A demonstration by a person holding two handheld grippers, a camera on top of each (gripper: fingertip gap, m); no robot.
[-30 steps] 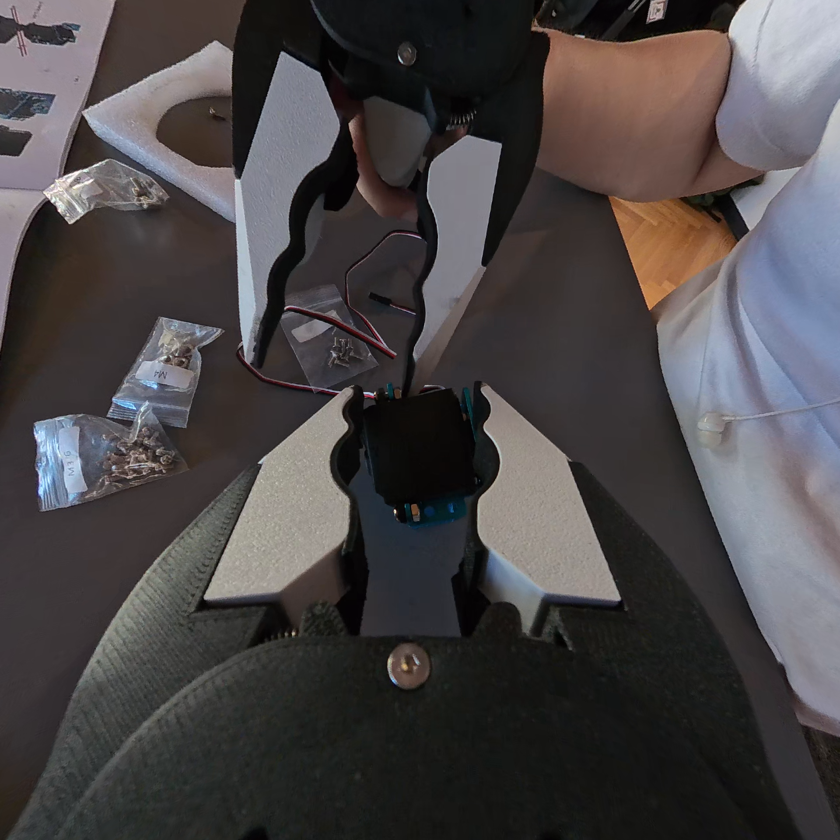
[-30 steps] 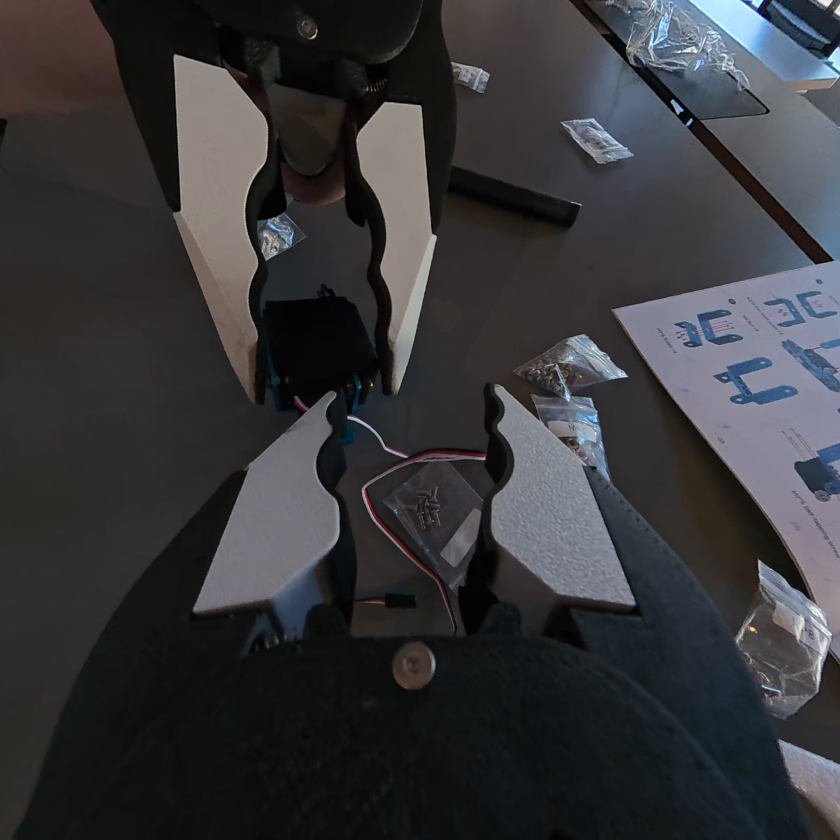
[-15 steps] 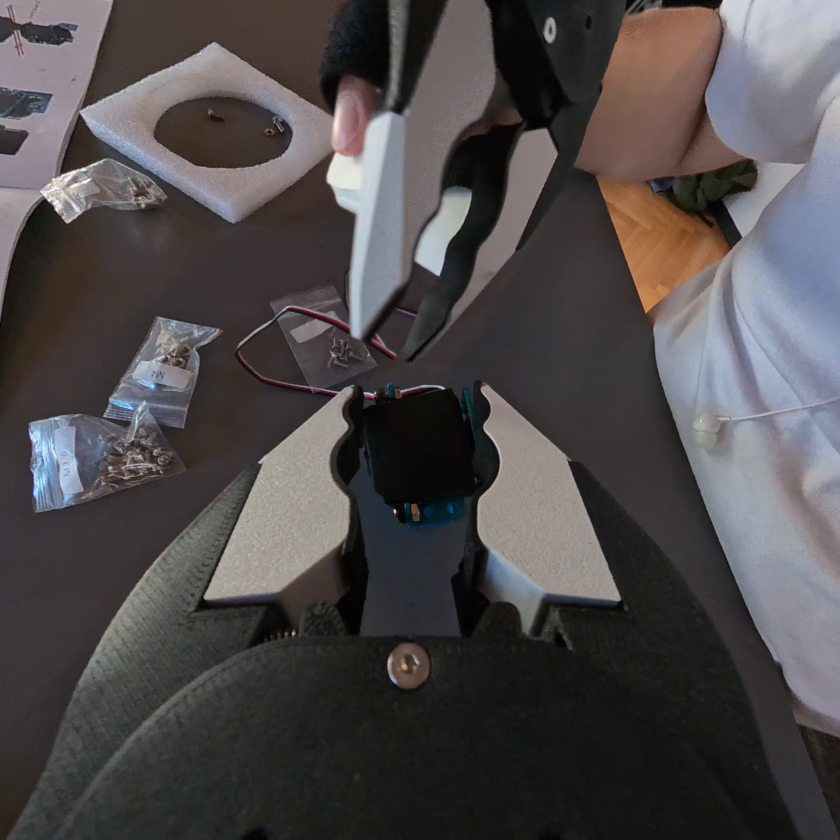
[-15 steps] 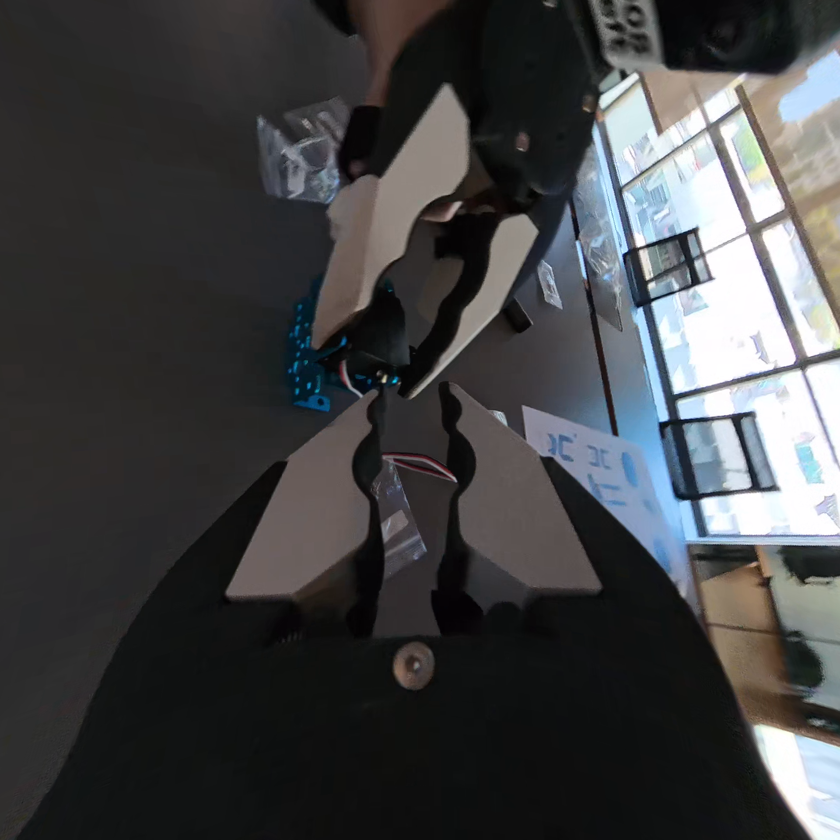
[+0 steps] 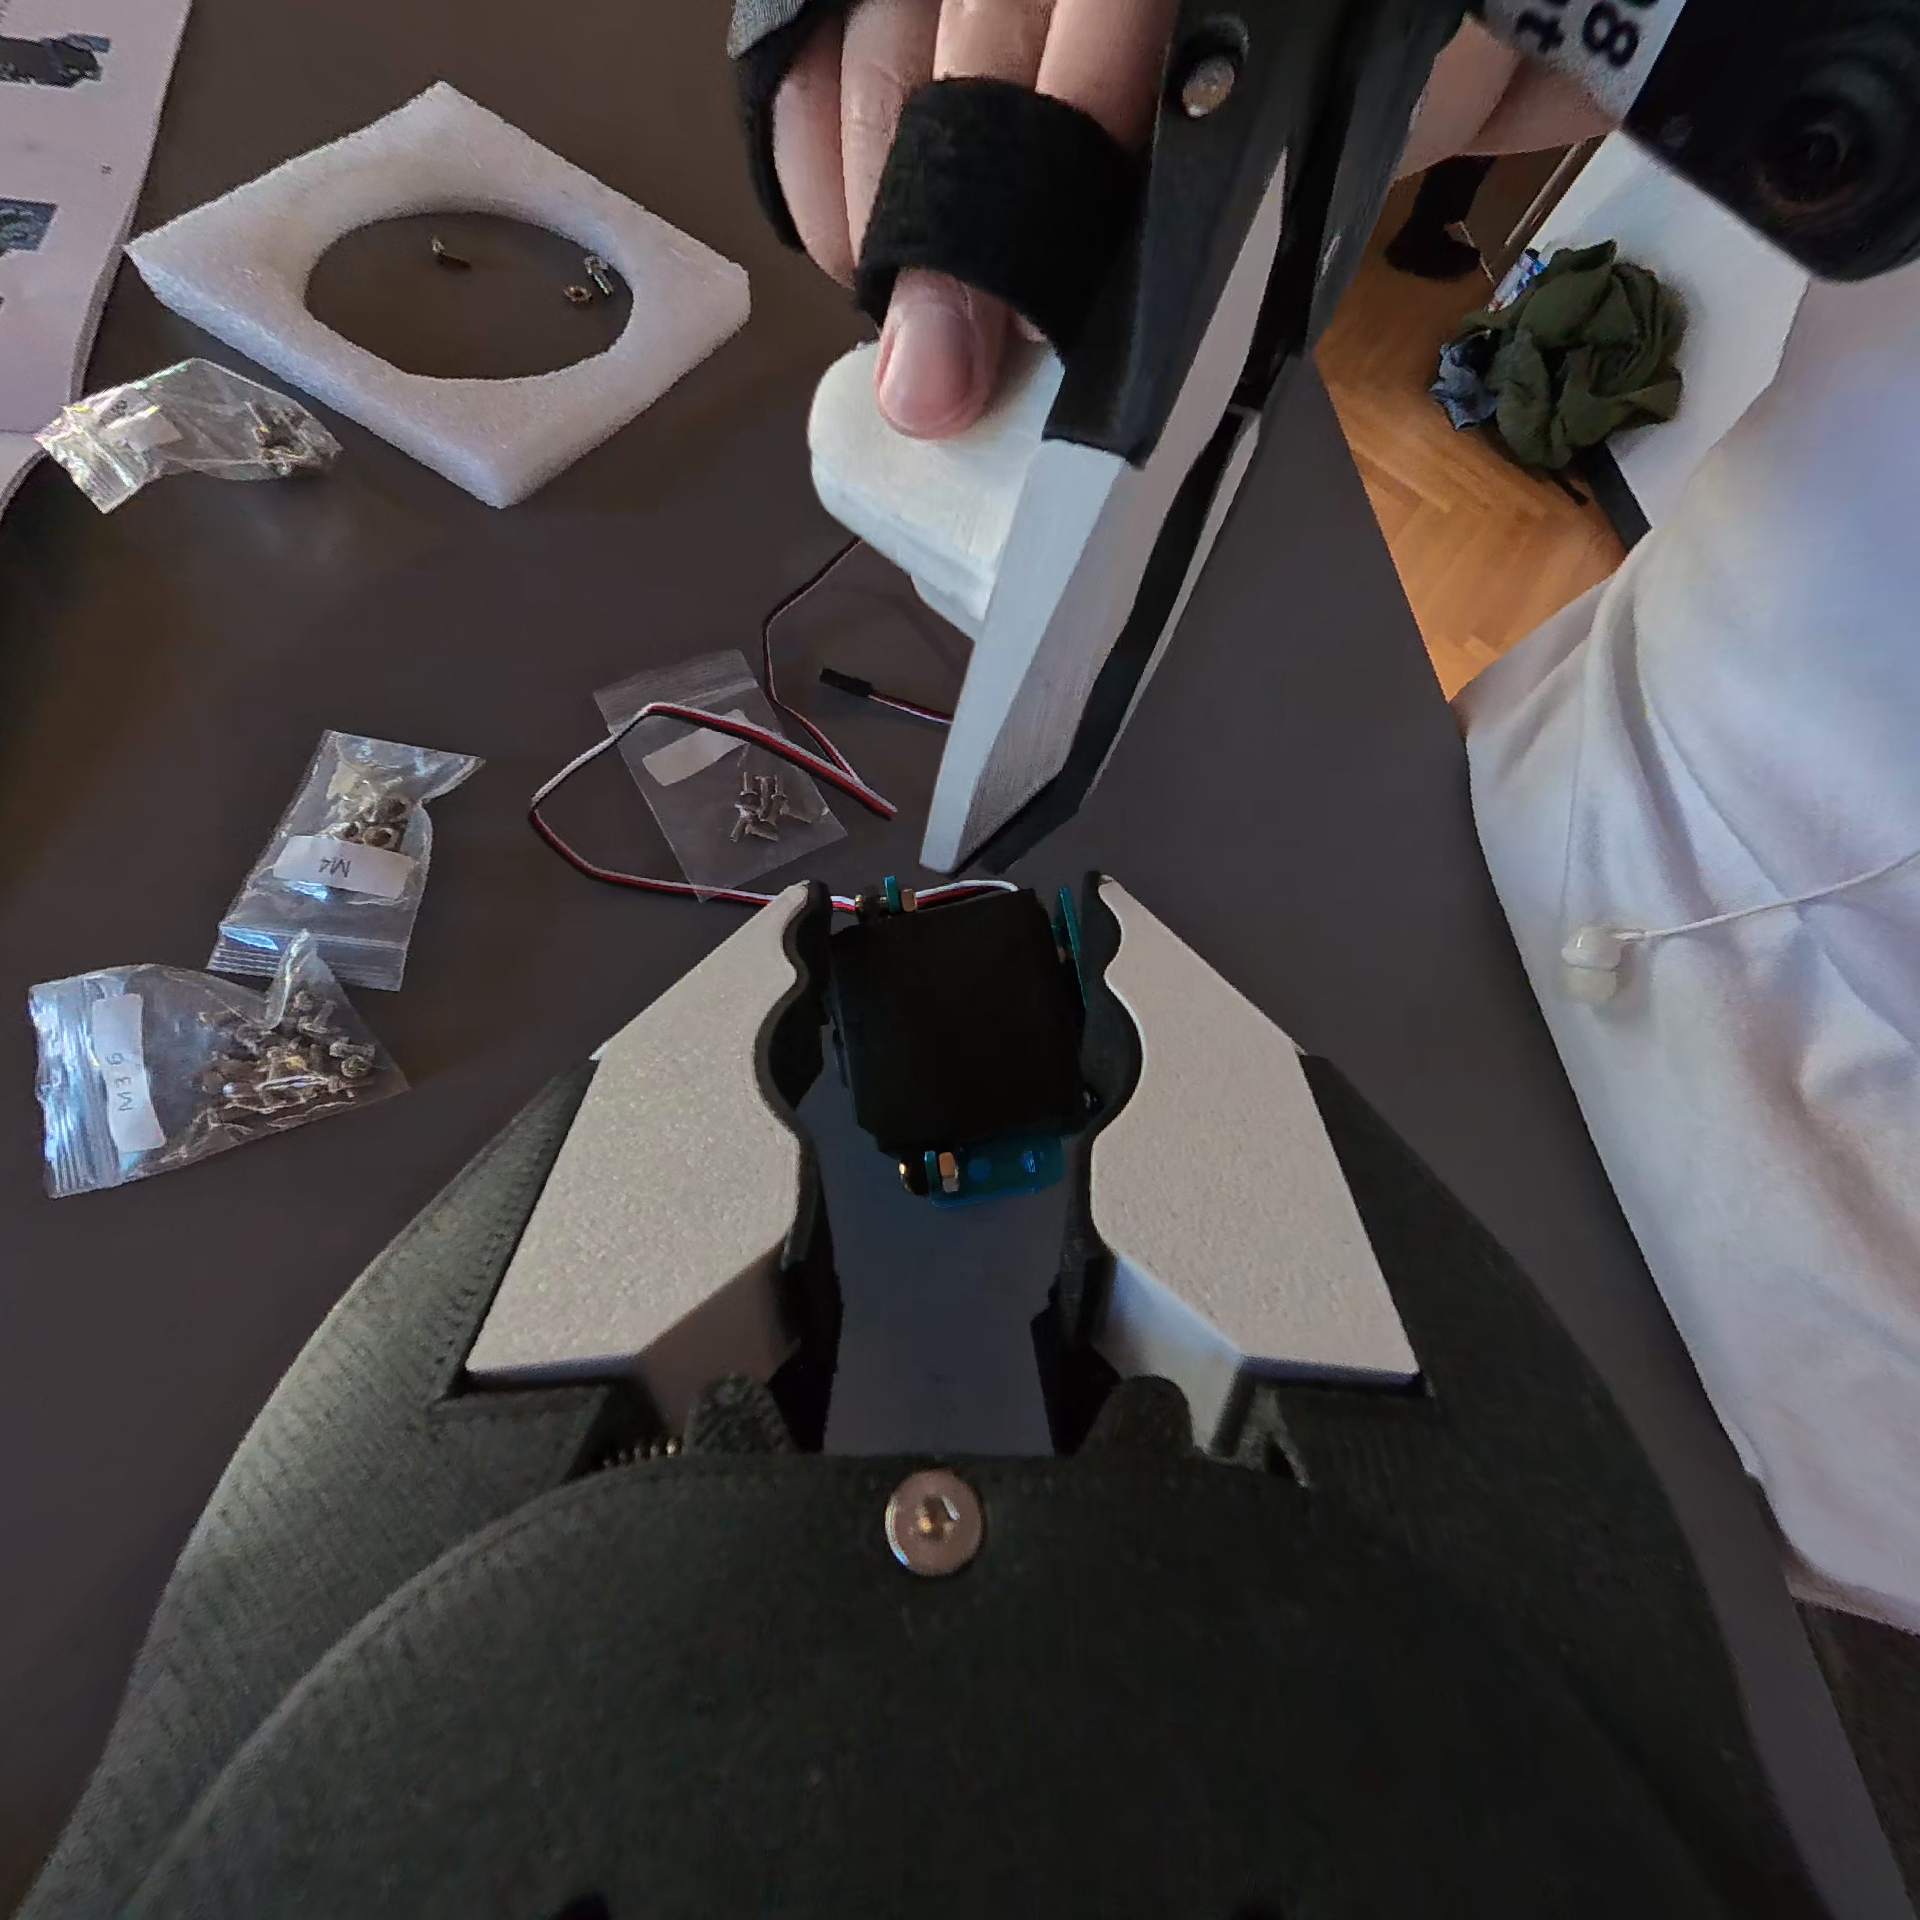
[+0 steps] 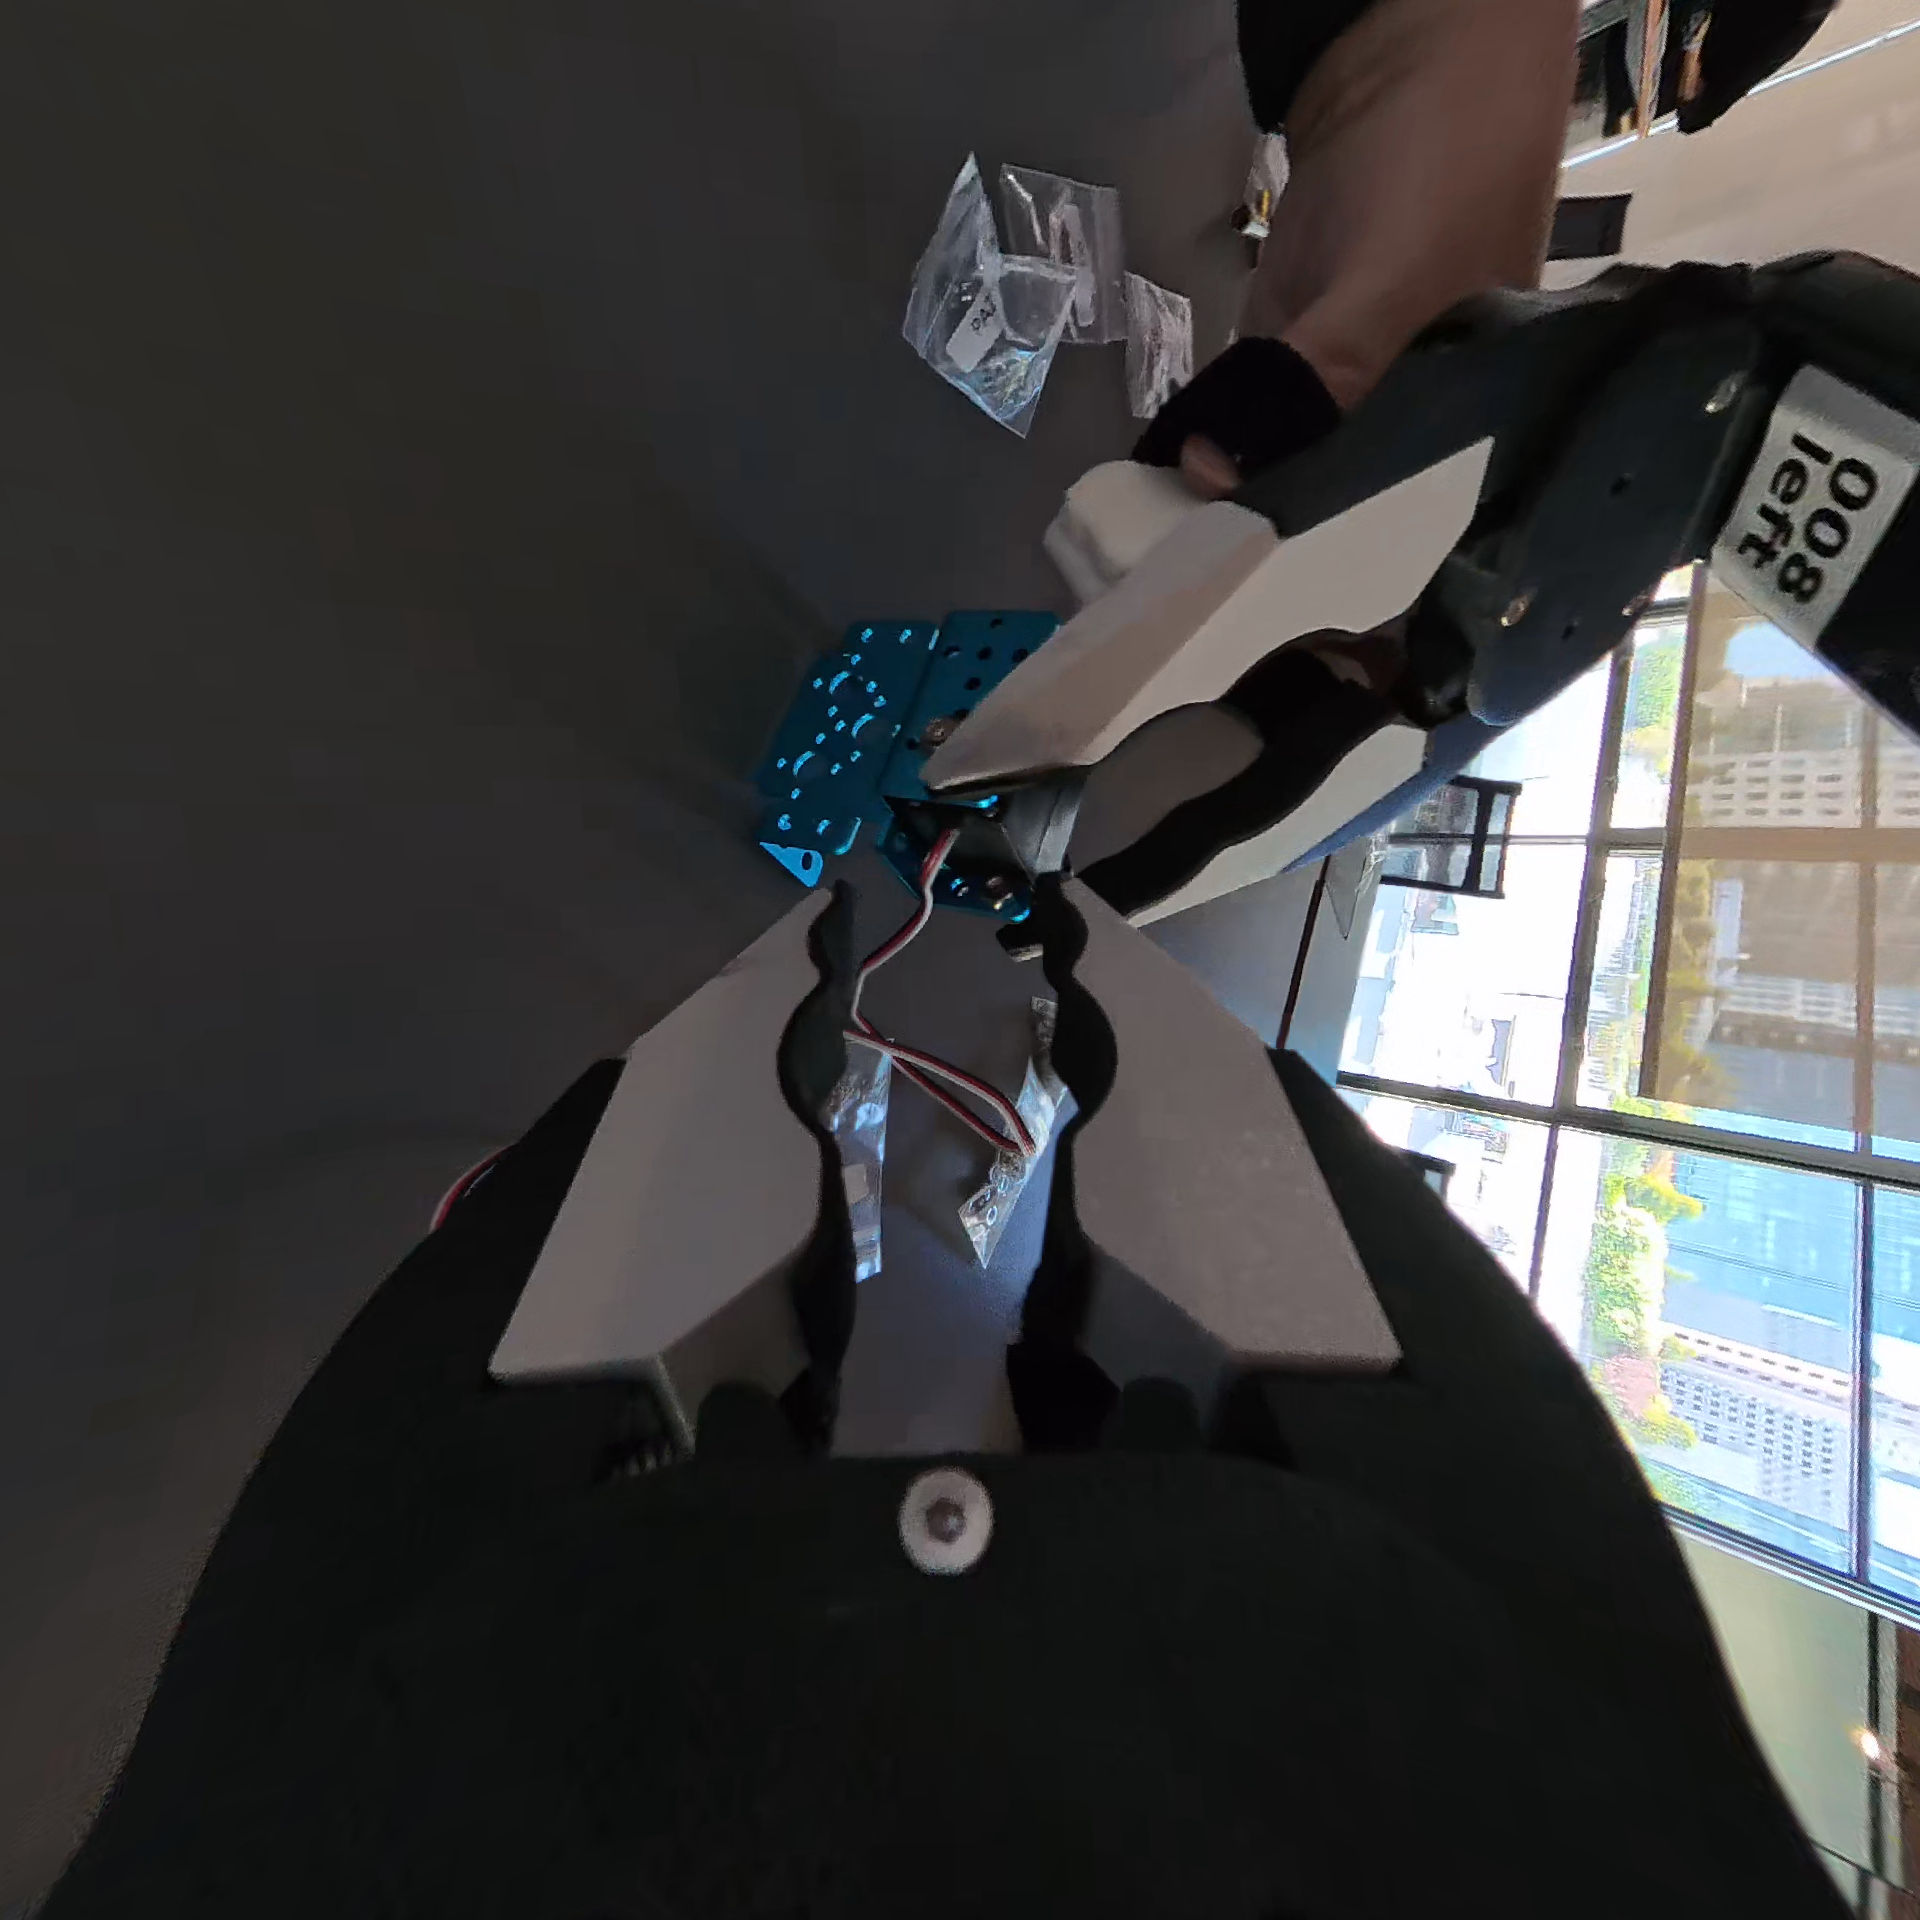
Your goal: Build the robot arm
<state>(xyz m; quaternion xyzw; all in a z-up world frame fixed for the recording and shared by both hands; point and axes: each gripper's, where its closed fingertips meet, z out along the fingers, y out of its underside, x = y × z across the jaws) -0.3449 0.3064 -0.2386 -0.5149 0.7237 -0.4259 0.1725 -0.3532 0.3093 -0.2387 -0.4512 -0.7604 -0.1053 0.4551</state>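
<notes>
My left gripper (image 5: pixel 954 904) is shut on a black servo (image 5: pixel 951 1023) that sits in a blue metal bracket (image 5: pixel 1003 1179), held above the dark table. In the right wrist view the left gripper (image 6: pixel 997 821) grips the servo at the bracket's perforated blue plates (image 6: pixel 862 727). My right gripper (image 6: pixel 943 894) is rolled on its side, jaws narrowly apart with nothing gripped, tips just short of the servo's cable end. It shows edge-on in the left wrist view (image 5: pixel 971 857). The red, white and black servo cable (image 5: pixel 623 831) trails over a small screw bag (image 5: pixel 738 769) and also shows between my right fingers (image 6: pixel 914 1070).
A white foam square with a round hole (image 5: pixel 447 281) lies at the back left. Several screw bags (image 5: pixel 332 842) (image 5: pixel 197 1070) (image 5: pixel 177 431) and a printed sheet (image 5: pixel 62 156) lie left. A person in a white shirt (image 5: pixel 1714 935) stands at the table's right edge. More bags (image 6: pixel 997 301) lie farther off. Left and right tips are no more than a few centimetres apart.
My right gripper has rolled onto its side, narrowed its jaws and come close to the servo's cable end. My left gripper has kept still with the servo.
</notes>
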